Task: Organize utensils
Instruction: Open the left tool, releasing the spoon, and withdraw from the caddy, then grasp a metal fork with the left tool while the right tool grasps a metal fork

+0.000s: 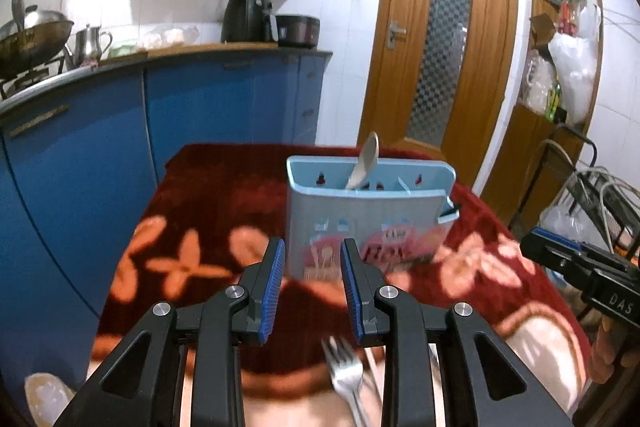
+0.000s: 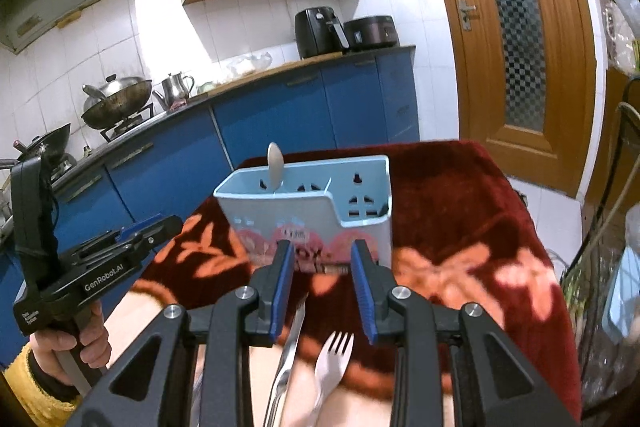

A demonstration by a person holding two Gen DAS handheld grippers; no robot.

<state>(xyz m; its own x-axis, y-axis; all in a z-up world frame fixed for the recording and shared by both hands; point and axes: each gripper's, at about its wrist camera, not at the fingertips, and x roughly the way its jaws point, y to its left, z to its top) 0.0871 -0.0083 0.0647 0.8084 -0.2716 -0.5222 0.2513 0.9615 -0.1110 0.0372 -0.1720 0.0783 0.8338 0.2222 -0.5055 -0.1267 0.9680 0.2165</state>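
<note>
A light blue utensil holder (image 1: 368,223) (image 2: 308,215) stands on the red flowered tablecloth, with a pale spoon (image 1: 366,159) (image 2: 275,163) upright in its left compartment. A metal fork (image 1: 344,375) (image 2: 332,359) and a table knife (image 2: 288,347) lie on the cloth near me, below the fingers. My left gripper (image 1: 313,247) hovers short of the holder, open, nothing between its blue pads. My right gripper (image 2: 322,251) also hangs open and empty in front of the holder. Each gripper shows in the other's view: the right gripper (image 1: 536,243), the left gripper (image 2: 168,223).
A hand in a yellow sleeve (image 2: 60,355) grips the left tool's handle. Blue kitchen cabinets (image 1: 180,115) run along the left, with a wok (image 2: 116,99), a kettle (image 2: 176,87) and an air fryer (image 2: 320,31) on the counter. A wooden door (image 1: 444,39) stands behind the table; a cluttered shelf (image 1: 568,67) stands to the right.
</note>
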